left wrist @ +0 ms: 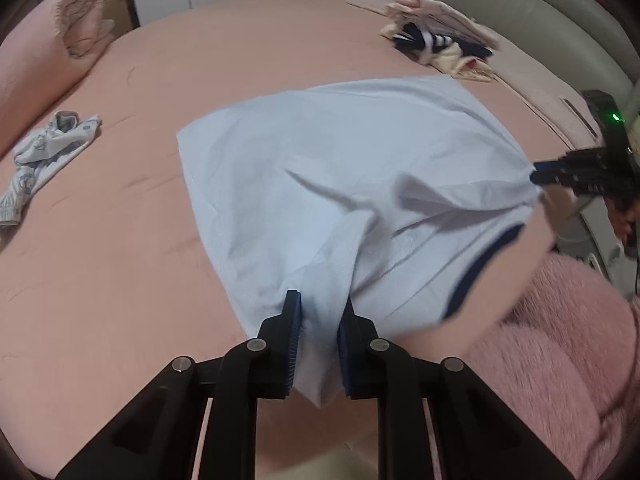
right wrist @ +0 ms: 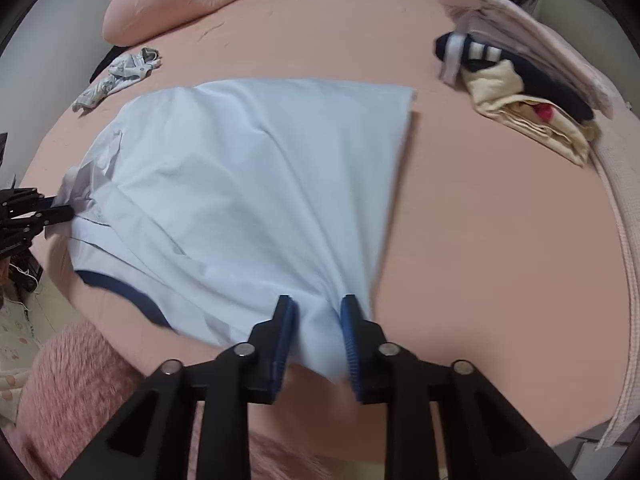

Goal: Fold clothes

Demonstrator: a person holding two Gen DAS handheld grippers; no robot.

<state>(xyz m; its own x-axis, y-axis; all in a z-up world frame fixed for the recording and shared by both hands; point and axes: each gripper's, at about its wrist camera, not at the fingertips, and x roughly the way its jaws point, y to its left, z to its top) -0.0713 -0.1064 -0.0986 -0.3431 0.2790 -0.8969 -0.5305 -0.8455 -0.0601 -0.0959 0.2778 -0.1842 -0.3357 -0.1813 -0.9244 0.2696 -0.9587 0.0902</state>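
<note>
- Pale blue shirt (left wrist: 332,168) with navy trim lies spread on the pink bed cover (left wrist: 120,240).
- Left gripper (left wrist: 319,308): jaws narrow, clamping one near corner of the shirt.
- Right gripper (right wrist: 316,312): jaws narrow, clamping the other near corner.
- Stack of folded clothes (right wrist: 520,80) sits well apart.

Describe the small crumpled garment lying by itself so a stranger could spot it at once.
Start at the pink bed and find the big pale blue shirt spread in its middle. Look past the shirt's edge toward the pink pillow: the small garment lies there alone. It is white with a blue-grey print, crumpled, unlike the folded pile opposite.
</note>
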